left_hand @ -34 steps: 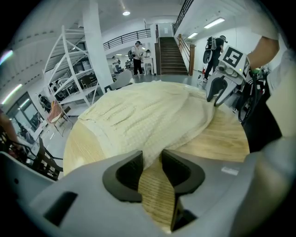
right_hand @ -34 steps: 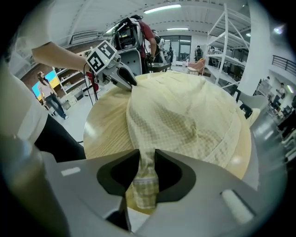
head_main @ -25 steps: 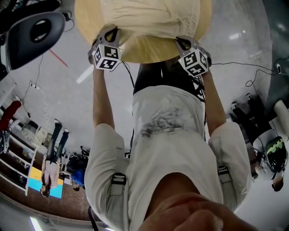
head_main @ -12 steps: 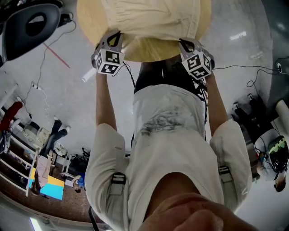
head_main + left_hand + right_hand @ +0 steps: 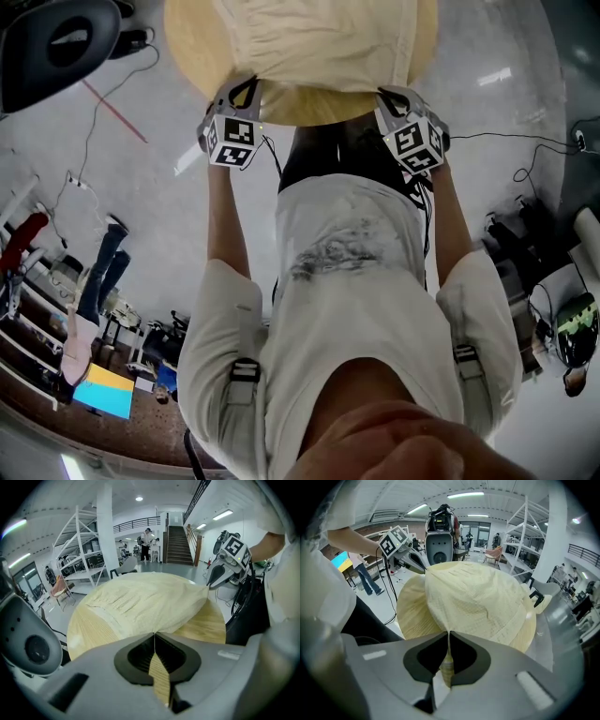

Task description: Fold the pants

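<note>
Pants [image 5: 319,42] lie on the round surface [image 5: 192,47], left tongs [image 5: 242,86] and right tongs [image 5: 386,94] clamping their six-o'clock corners, apparently to fold toward twelve.

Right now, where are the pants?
At the top of the head view, the pants lie on the round table, near corners pinched by the left hand-held gripper and right hand-held gripper.

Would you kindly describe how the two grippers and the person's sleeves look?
The left gripper and right gripper have grey bodies with black-lined jaw recesses. Each carries a white cube with black square markers. A thin black cable trails from the left one. The person wears short white sleeves.
</note>
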### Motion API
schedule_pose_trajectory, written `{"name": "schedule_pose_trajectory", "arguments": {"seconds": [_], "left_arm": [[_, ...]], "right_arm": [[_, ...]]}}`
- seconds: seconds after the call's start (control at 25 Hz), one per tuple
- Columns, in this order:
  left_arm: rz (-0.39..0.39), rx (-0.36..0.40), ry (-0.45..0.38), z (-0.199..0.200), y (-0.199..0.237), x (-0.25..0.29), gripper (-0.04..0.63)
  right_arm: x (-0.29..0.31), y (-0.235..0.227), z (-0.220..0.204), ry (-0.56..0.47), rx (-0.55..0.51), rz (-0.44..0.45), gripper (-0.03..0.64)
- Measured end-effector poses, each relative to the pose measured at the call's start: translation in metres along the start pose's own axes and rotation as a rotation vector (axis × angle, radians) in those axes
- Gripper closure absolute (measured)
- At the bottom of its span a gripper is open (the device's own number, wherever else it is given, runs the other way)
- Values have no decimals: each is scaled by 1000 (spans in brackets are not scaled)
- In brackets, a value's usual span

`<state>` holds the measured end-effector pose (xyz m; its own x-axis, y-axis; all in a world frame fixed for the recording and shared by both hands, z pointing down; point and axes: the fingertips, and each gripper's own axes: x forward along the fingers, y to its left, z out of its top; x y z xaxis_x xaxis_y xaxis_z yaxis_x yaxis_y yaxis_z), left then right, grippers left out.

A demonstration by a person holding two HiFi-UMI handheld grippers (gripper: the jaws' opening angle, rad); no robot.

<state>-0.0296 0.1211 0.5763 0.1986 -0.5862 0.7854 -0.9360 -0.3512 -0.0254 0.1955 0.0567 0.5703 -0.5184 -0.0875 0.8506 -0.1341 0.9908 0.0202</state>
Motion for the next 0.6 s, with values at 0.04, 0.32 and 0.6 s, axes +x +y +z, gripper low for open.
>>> {"name": "schedule_pose_trajectory", "arguments": {"seconds": [0.04,0.32,0.6], "left_arm": [[-2,-4,-1,-1,-1,-3,580],[-12,-23,1,-6,-15,-19,580],[-10,-65,-39,-3,-27,-40,580]], "right_arm": [[-2,2,0,-1,3,1,598],[-17,15,-2,7,-1,5,598],[-34,27,-3,7,3,-9,598]]}}
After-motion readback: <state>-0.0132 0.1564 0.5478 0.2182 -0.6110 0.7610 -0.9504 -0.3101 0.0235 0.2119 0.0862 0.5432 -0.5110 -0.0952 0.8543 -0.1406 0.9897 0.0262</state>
